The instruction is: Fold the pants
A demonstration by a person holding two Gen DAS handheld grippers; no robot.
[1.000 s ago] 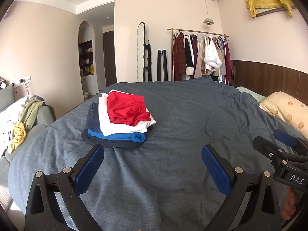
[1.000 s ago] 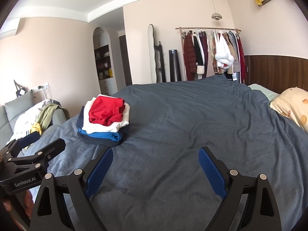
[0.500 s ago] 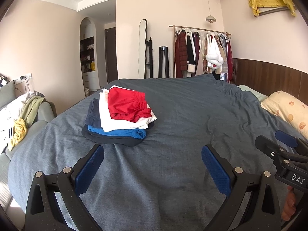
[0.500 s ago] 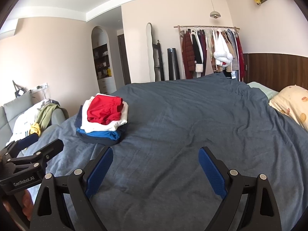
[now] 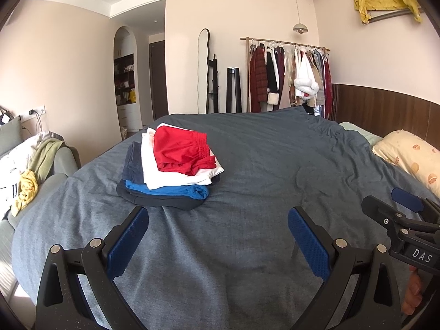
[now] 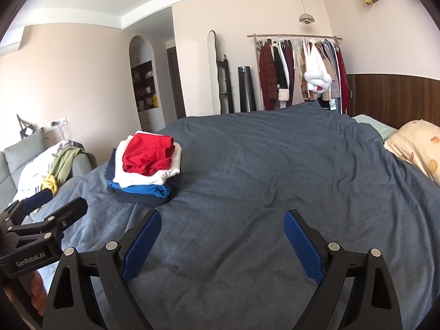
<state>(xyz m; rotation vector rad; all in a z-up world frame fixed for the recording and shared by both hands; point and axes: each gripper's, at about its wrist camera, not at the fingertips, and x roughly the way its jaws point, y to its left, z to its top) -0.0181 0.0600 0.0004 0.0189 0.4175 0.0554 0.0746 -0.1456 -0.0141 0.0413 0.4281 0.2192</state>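
- Left hand-held gripper (image 5: 218, 239): jaws spread wide, nothing between them, hovering over bare bed (image 5: 275, 170) just near of the stack (image 5: 172, 170).
- Right hand-held gripper (image 6: 221, 240): likewise wide open and empty, level with the left one.
- Stack at far left of the bed: red shorts (image 5: 181, 151) on top, then white, blue and dark layers, edges squared, probably parked aside to keep the middle free for folding.
- No unfolded pants on the bed; likely between items.
- Loose clothes (image 6: 52, 165) on the sofa at far left, perhaps the next supply.

folded pants stack (image 5: 170, 169) | red pair on top | lying on bed's left side
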